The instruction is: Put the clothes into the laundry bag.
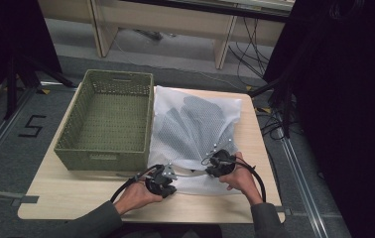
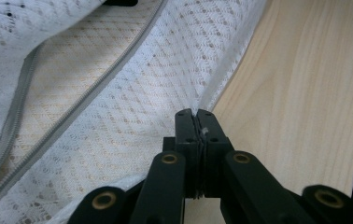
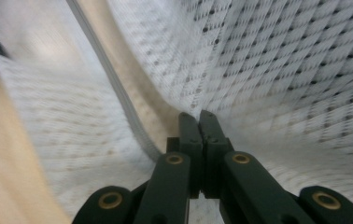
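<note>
Pale wooden bench (image 1: 101, 191): a white mesh zippered laundry bag (image 1: 195, 124) lies beside an empty green woven basket (image 1: 107, 121). Left tool (image 2: 196, 114) and right tool (image 3: 199, 116) each pinch its near edge closed; lifting both evenly should prevent sagging.

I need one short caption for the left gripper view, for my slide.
Left gripper shut on the edge of a white mesh bag, its zipper open, on a wooden table.

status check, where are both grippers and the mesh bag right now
Left gripper shut on mesh bag near edge. Right gripper shut on mesh by the zipper. Bag flat on table, green basket beside it, nothing blocking.
</note>
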Demonstrator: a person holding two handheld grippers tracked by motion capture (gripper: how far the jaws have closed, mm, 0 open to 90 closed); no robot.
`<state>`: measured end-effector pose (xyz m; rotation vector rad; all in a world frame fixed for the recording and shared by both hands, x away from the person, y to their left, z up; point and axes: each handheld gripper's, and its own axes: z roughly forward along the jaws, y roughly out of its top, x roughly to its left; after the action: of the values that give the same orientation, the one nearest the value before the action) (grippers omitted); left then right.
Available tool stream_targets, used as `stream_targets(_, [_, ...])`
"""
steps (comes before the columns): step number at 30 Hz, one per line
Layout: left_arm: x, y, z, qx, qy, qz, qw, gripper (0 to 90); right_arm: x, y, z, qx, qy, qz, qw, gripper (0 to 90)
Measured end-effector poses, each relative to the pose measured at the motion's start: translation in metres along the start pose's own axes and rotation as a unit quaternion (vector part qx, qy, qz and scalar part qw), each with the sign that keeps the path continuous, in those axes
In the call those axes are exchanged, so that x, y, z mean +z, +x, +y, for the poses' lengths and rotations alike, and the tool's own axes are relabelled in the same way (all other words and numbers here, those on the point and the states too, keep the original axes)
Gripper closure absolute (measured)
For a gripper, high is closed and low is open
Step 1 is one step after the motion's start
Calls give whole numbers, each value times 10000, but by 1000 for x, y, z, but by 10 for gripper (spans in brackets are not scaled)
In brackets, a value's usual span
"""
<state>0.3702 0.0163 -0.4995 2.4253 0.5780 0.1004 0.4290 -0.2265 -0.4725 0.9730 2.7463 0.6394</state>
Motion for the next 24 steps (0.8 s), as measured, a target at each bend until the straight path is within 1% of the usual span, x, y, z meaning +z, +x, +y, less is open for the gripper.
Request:
stream_targets(1, [0, 0, 0, 4, 12, 1, 10000, 878, -4, 0, 1, 29, -66, -28, 10000, 895])
stream_targets(2, [0, 0, 0, -2, 5, -1, 10000, 877, -9, 0, 2, -7, -171, -51, 9998, 862])
stream_targets(3, [0, 0, 0, -4, 4, -2, 10000, 875, -14, 2, 3, -5, -268, -159, 9995, 813])
stream_targets(4, [0, 0, 0, -8, 2, -6, 10000, 872, -18, 3, 5, -92, -382, -247, 9989, 788])
stream_targets(5, [0, 0, 0, -9, 5, -14, 10000, 864, -21, 6, 6, -118, -455, -201, 9987, 756])
stream_targets(6, [0, -1, 0, -71, -60, -21, 10000, 854, -21, 10, 7, -187, -556, -290, 9979, 716])
stream_targets(7, [3, -5, -1, -268, -227, -21, 9994, 843, -20, 14, 8, -213, -705, -422, 9964, 650])
stream_targets(8, [0, -2, 0, -24, -5, -11, 10000, 828, -20, 18, 9, -290, -783, -457, 9955, 611])
stream_targets(9, [0, -2, 1, -18, 8, -11, 10000, 817, -17, 22, 10, -372, -881, -629, 9934, 569])
stream_targets(10, [0, -2, 1, 0, -2, -7, 10000, 805, -15, 25, 11, -457, -905, -766, 9919, 553])
stream_targets(11, [0, -4, 1, 21, -15, 16, 10000, 793, -11, 27, 12, -571, -853, -801, 9915, 552])
stream_targets(12, [0, -4, 1, 21, -15, 16, 10000, 783, -11, 27, 12, -571, -853, -801, 9915, 552])
stream_targets(13, [0, -4, 1, 110, -30, 37, 9999, 784, -7, 30, 14, -886, -738, -885, 9894, 576])
stream_targets(14, [0, -4, 1, 110, -30, 37, 9999, 788, -4, 31, 15, -959, -710, -997, 9878, 647])
stream_targets(15, [2, -6, 0, 49, -122, 77, 9999, 797, -3, 31, 15, -1061, -700, -1140, 9853, 729])
stream_targets(16, [1, -5, 1, 124, -71, 98, 9999, 810, -2, 30, 16, -1133, -713, -1194, 9838, 826])
stream_targets(17, [1, -5, 0, 92, -55, 118, 9999, 827, -3, 28, 16, -1165, -736, -1171, 9835, 881])
stream_targets(18, [1, -4, 0, 108, -46, 126, 9999, 841, -6, 27, 17, -1096, -838, -1106, 9842, 899])
stream_targets(19, [1, -4, 0, 108, -46, 126, 9999, 851, -11, 26, 17, -1011, -840, -939, 9869, 900])
stream_targets(20, [1, -3, -1, 40, -76, 121, 9999, 858, -16, 26, 16, -949, -945, -833, 9875, 900])
stream_targets(21, [1, -3, -1, 32, -73, 133, 9999, 861, -23, 27, 17, -797, -1015, -692, 9892, 900])
stream_targets(22, [2, -3, 0, 33, -83, 154, 9998, 864, -29, 27, 18, -729, -1035, -536, 9905, 900])
stream_targets(23, [2, -4, 0, 22, -87, 166, 9998, 864, -35, 26, 18, -697, -969, -394, 9921, 900])
stream_targets(24, [2, -3, 0, 48, -90, 184, 9998, 865, -37, 28, 18, -551, -942, -157, 9939, 900])
